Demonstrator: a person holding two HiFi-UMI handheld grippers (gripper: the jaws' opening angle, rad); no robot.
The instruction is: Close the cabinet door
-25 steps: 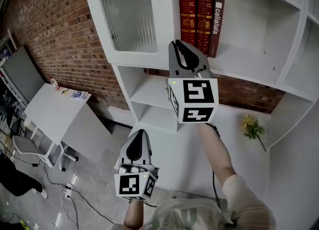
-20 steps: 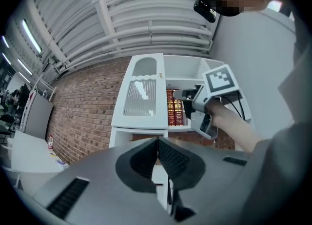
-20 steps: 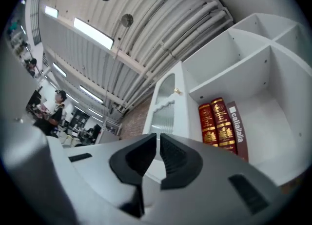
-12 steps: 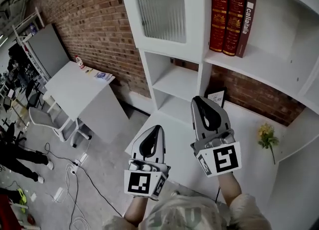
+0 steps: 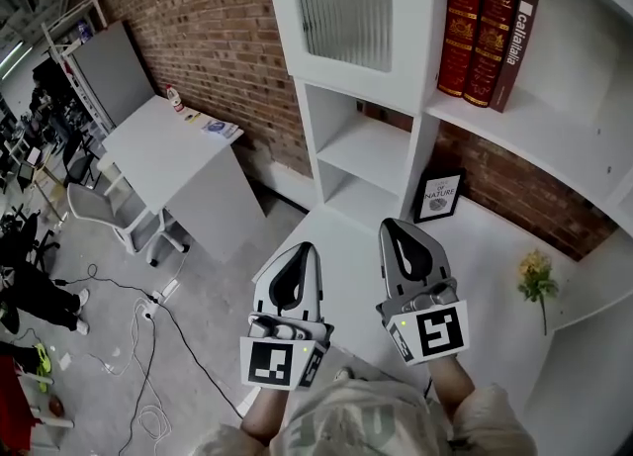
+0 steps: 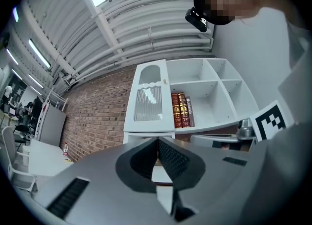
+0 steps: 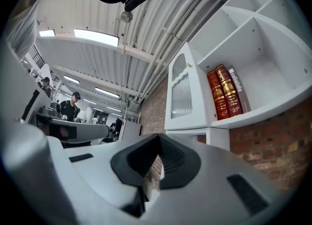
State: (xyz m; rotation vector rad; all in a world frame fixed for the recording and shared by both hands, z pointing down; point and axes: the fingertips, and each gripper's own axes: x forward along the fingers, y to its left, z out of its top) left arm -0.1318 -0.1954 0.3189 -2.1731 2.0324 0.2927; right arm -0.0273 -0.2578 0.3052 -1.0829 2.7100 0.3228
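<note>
The ribbed-glass cabinet door point(image 5: 348, 4), at twelve o'clock in the head view, lies flush with the white shelf unit point(image 5: 423, 58). The task is judged done, with nothing left. The left gripper point(image 5: 300, 254) and right gripper point(image 5: 404, 234) are held at six o'clock, well apart from it, both clenched on nothing.

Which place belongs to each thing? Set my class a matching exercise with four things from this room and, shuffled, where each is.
1 red books
2 framed picture
3 yellow flowers
4 bottle

A on the desk by the brick wall
B on the upper open shelf
C on the white ledge, at the right
D propped up below the books' shelf

Pairs: 1-B, 2-D, 3-C, 4-A
</note>
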